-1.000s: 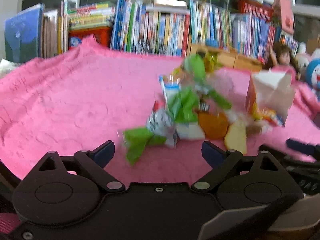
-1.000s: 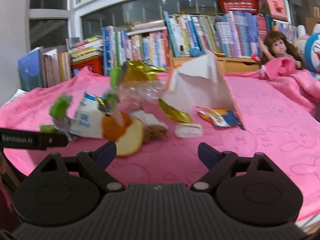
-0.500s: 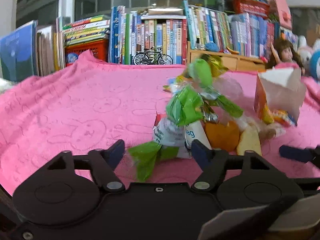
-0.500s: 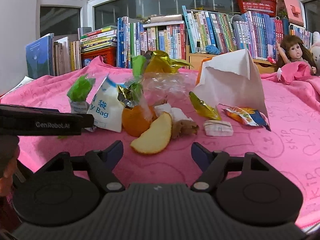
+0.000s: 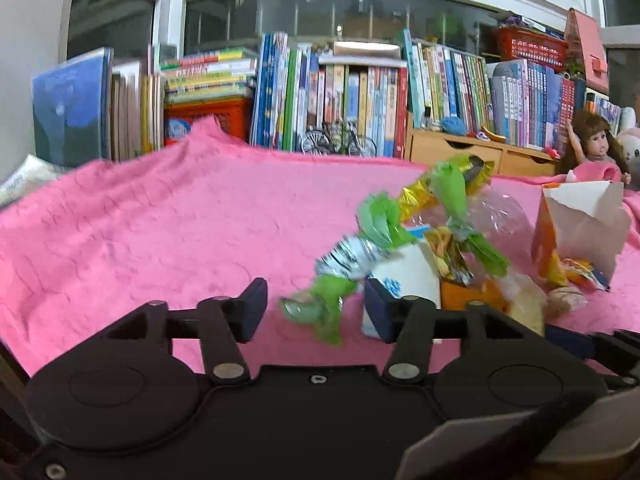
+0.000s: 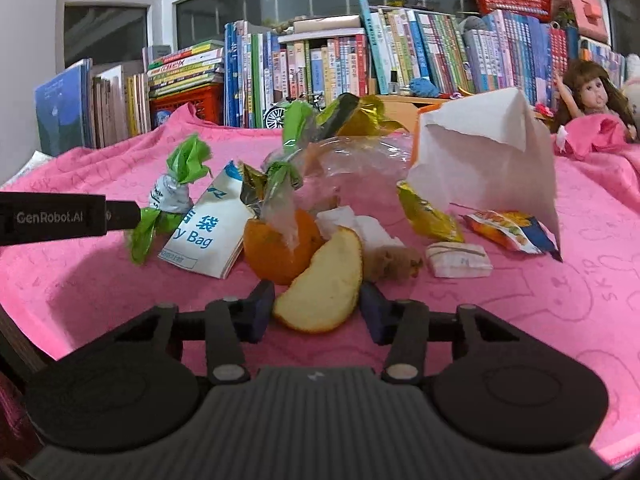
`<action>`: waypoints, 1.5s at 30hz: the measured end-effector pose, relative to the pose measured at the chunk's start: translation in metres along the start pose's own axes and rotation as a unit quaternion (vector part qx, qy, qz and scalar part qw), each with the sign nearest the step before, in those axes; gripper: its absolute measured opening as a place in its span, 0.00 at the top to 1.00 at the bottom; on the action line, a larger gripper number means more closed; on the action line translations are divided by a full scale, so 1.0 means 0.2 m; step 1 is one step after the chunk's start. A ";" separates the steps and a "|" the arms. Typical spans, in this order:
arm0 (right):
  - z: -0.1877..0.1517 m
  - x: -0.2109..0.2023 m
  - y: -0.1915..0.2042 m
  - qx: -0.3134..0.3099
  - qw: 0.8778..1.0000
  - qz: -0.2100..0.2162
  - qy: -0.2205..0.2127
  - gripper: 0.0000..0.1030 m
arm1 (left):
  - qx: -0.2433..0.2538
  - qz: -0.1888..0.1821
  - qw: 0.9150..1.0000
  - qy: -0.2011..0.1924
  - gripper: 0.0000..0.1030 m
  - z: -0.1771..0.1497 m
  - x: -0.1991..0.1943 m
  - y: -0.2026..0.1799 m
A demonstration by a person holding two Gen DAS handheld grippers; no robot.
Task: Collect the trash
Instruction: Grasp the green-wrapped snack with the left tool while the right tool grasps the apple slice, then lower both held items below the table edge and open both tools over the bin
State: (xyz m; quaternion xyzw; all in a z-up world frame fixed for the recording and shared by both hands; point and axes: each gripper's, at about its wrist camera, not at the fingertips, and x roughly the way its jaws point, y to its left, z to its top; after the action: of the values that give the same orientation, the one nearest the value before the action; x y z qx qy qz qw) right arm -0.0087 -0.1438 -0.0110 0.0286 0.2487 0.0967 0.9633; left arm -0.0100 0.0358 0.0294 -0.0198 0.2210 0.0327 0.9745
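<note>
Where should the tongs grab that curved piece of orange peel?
Pinch the orange peel across its narrow width, coming low from the front. It lies nearest the right tongs, curved like a boat, one end leaning on the orange half behind. The open fingers already sit on either side of it, so closing there probably works.

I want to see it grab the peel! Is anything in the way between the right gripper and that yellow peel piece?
Nothing visible is. The peel piece lies on the pink cloth right between the open fingers of the right gripper. The rest of the trash sits behind it.
</note>
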 end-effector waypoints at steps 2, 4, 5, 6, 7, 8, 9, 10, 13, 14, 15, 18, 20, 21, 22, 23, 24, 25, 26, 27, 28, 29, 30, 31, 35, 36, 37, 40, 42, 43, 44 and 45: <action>0.00 -0.04 -0.01 0.003 1.000 -0.006 -0.005 0.52 | 0.012 0.000 1.000 -0.008 0.39 0.02 0.02 -0.01; -0.01 -0.07 -0.02 0.004 1.000 -0.007 -0.008 0.52 | 0.024 -0.001 1.000 -0.011 0.34 0.04 0.07 -0.03; -0.01 -0.09 -0.03 0.004 1.000 -0.007 -0.009 0.52 | 0.031 -0.002 0.999 -0.009 0.32 0.05 0.10 -0.03; -0.02 -0.10 -0.03 0.004 1.000 -0.007 -0.009 0.52 | 0.038 -0.003 0.999 -0.005 0.31 0.06 0.14 -0.05; -0.02 -0.11 -0.04 0.004 1.000 -0.006 -0.009 0.52 | 0.045 -0.004 0.999 0.000 0.31 0.06 0.18 -0.06; -0.02 -0.12 -0.04 0.004 1.000 -0.007 -0.009 0.52 | 0.050 -0.005 0.999 0.006 0.32 0.07 0.21 -0.07; -0.03 -0.13 -0.05 0.004 1.000 -0.007 -0.008 0.52 | 0.053 -0.008 0.998 0.013 0.32 0.07 0.25 -0.07; -0.03 -0.13 -0.06 0.004 1.000 -0.007 -0.007 0.52 | 0.053 -0.010 0.998 0.022 0.35 0.07 0.28 -0.08; -0.04 -0.13 -0.09 0.009 1.000 -0.006 -0.009 0.52 | 0.038 -0.020 0.998 0.043 0.65 0.07 0.33 -0.07; -0.03 -0.13 -0.10 0.012 1.000 -0.008 -0.011 0.52 | 0.029 -0.022 0.998 0.046 0.65 0.07 0.33 -0.07; -0.02 -0.13 -0.11 0.014 1.000 -0.011 -0.014 0.52 | 0.021 -0.026 0.998 0.045 0.65 0.08 0.33 -0.06; 0.00 -0.15 -0.15 0.028 0.999 -0.022 -0.025 0.52 | 0.022 -0.019 0.999 0.029 0.66 0.10 0.28 -0.05; 0.01 -0.17 -0.18 0.038 0.998 -0.023 -0.034 0.52 | 0.024 -0.012 0.999 0.018 0.66 0.11 0.23 -0.05; 0.02 -0.18 -0.19 0.042 0.998 -0.024 -0.037 0.52 | 0.021 -0.011 1.000 0.015 0.66 0.12 0.20 -0.05; 0.02 -0.19 -0.19 0.043 0.998 -0.024 -0.040 0.52 | 0.015 -0.012 1.000 0.010 0.66 0.12 0.16 -0.04; 0.02 -0.20 -0.19 0.043 0.998 -0.024 -0.042 0.52 | 0.009 -0.015 1.000 0.006 0.66 0.12 0.14 -0.03; 0.02 -0.21 -0.19 0.043 0.998 -0.023 -0.045 0.52 | 0.003 -0.019 1.000 0.004 0.66 0.13 0.10 -0.03; 0.01 -0.22 -0.19 0.041 0.998 -0.022 -0.046 0.52 | -0.002 -0.022 1.000 0.002 0.66 0.12 0.07 -0.03; 0.01 -0.23 -0.19 0.038 0.998 -0.020 -0.048 0.52 | -0.006 -0.024 1.000 0.001 0.66 0.12 0.03 -0.03; 0.01 -0.24 -0.19 0.035 0.998 -0.018 -0.048 0.52 | -0.012 -0.029 1.000 0.001 0.66 0.11 -0.01 -0.03; 0.00 -0.25 -0.18 0.033 0.998 -0.013 -0.048 0.52 | -0.017 -0.034 0.999 0.002 0.66 0.11 -0.04 -0.03; -0.01 -0.27 -0.18 0.032 0.998 -0.008 -0.047 0.52 | -0.021 -0.039 0.999 0.004 0.66 0.10 -0.07 -0.03; -0.02 -0.29 -0.18 0.032 0.998 0.002 -0.047 0.52 | -0.026 -0.045 0.999 0.006 0.66 0.09 -0.11 -0.02; -0.03 -0.31 -0.19 0.033 0.998 0.012 -0.045 0.52 | -0.030 -0.051 0.998 0.011 0.66 0.07 -0.14 -0.02; -0.11 -0.38 -0.20 0.038 0.998 0.048 -0.027 0.52 | -0.032 -0.081 0.995 0.045 0.66 -0.02 -0.26 -0.01; -0.13 -0.40 -0.20 0.040 0.997 0.058 -0.019 0.52 | -0.028 -0.090 0.994 0.057 0.66 -0.05 -0.28 -0.01; -0.15 -0.42 -0.20 0.041 0.997 0.066 -0.011 0.52 | -0.022 -0.099 0.992 0.071 0.66 -0.09 -0.30 -0.01; -0.23 -0.47 -0.18 0.031 0.996 0.079 0.011 0.52 | -0.002 -0.119 0.987 0.108 0.66 -0.17 -0.36 -0.03; -0.29 -0.49 -0.16 0.017 0.996 0.086 0.029 0.52 | 0.011 -0.123 0.984 0.128 0.66 -0.24 -0.39 -0.03; -0.32 -0.49 -0.15 0.010 0.995 0.088 0.037 0.52 | 0.018 -0.126 0.982 0.139 0.66 -0.27 -0.40 -0.04; -0.34 -0.50 -0.14 0.003 0.995 0.091 0.046 0.52 | 0.022 -0.127 0.980 0.150 0.66 -0.30 -0.40 -0.05; -0.37 -0.50 -0.13 -0.002 0.994 0.094 0.058 0.52 | 0.027 -0.128 0.978 0.165 0.66 -0.33 -0.41 -0.05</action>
State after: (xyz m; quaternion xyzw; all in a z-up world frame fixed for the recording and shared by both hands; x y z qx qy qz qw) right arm -0.1256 -0.1878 -0.0319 0.0439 0.2996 0.1888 0.9342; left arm -0.1110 0.0176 0.0046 -0.0264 0.3750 -0.1021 0.9210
